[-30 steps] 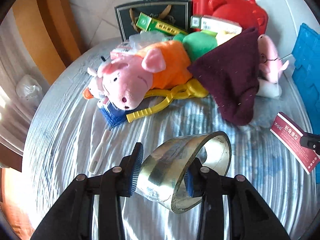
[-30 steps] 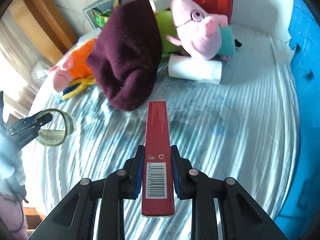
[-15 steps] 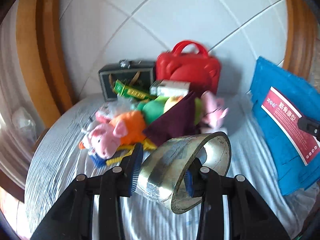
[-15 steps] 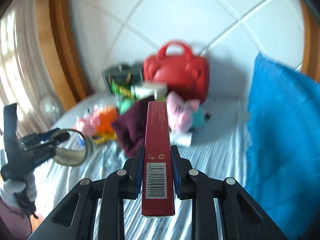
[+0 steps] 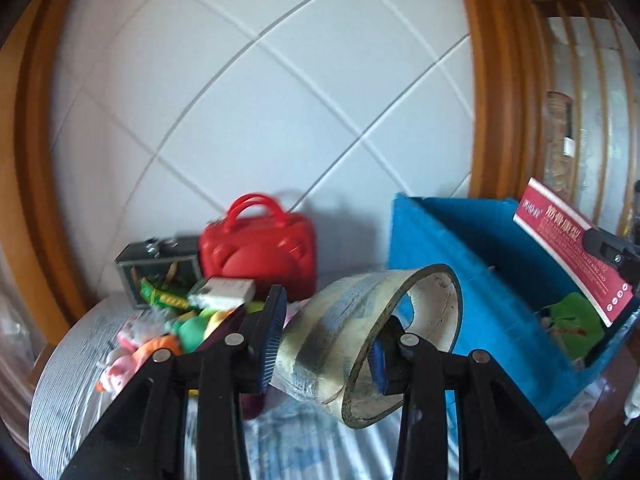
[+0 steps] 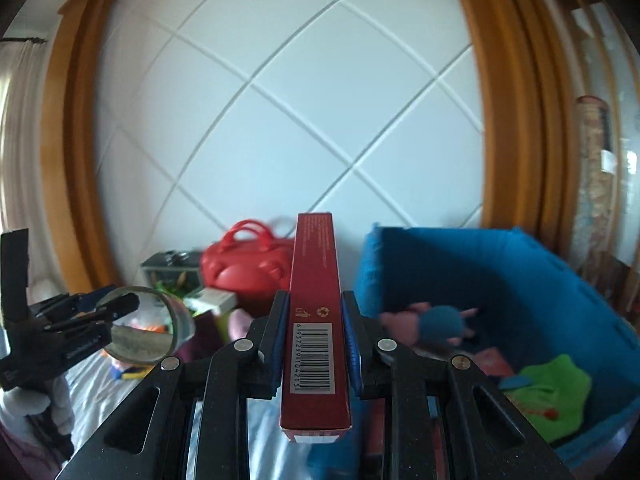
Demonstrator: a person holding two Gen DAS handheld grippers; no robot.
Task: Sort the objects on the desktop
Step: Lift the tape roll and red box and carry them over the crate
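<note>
My left gripper [image 5: 326, 344] is shut on a squashed roll of clear tape [image 5: 372, 336], held high above the striped cloth. My right gripper [image 6: 315, 340] is shut on a long dark red box [image 6: 316, 320] with a barcode on its near end. In the left wrist view the red box [image 5: 572, 256] shows at the right, over the blue bin [image 5: 472, 264]. The right wrist view shows the left gripper [image 6: 116, 312] with the tape roll [image 6: 144, 330] at the left. The blue bin [image 6: 500, 276] holds a pink and blue plush [image 6: 436, 322] and a green item [image 6: 556, 392].
A red handbag [image 5: 260, 256], a dark case [image 5: 160, 268], small boxes and plush toys [image 5: 160, 340] lie piled at the back of the cloth-covered table [image 5: 68, 384]. A white tiled wall rises behind. Wooden frames stand at both sides.
Both grippers have risen and tilted up from looking down at the table, each keeping its grip. The pile has sunk low in view and the blue bin has come into sight.
</note>
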